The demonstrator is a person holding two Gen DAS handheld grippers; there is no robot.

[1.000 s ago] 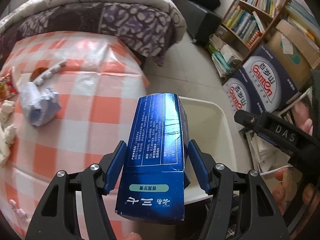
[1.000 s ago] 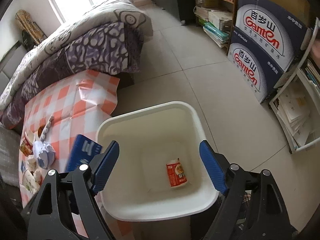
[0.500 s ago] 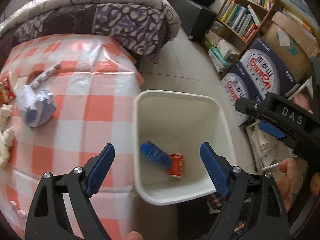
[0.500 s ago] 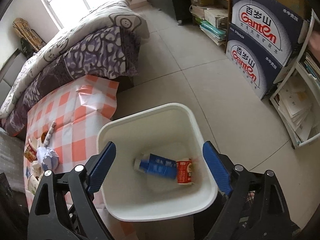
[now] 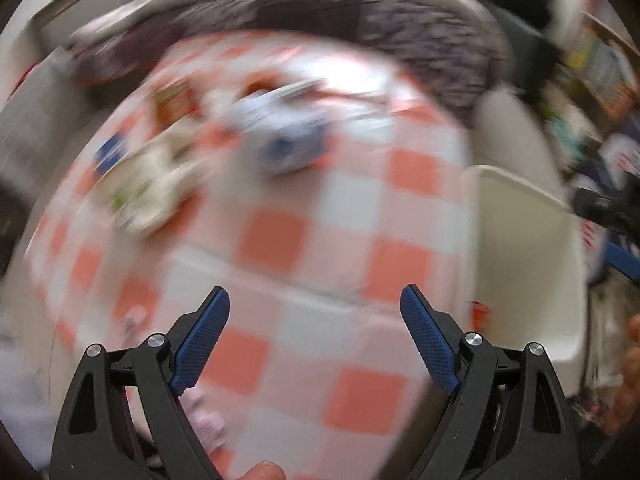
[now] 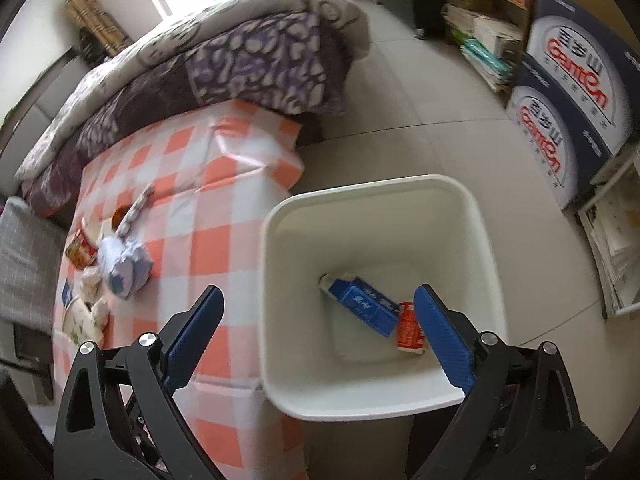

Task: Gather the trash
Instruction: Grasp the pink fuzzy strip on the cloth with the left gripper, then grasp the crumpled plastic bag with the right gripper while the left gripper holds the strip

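The left gripper (image 5: 314, 336) is seen released, its blue pads spread wide with nothing between them, above the checked cloth of the counter (image 5: 276, 240). The left wrist view is badly smeared; ahead of the gripper and slightly to its left, what is probably a crumpled bluish paper wad (image 5: 288, 140) can be made out, with more pale litter (image 5: 148, 196) further to the left. The white bin (image 5: 520, 248) is seen to the right of this gripper, beside the counter edge.

The right gripper (image 6: 320, 336) is likewise held released and empty, poised over the near rim of the white bin (image 6: 280, 264). Inside the bin, just ahead of the right pad, a blue carton (image 6: 364, 306) is lying on its side on the bottom, with a red cup (image 6: 410, 332) touching its nearer end. To the left of this gripper, on the counter (image 6: 208, 220), the paper wad (image 6: 122, 266) and a red wrapper (image 6: 82, 248) are left lying well apart from the bin
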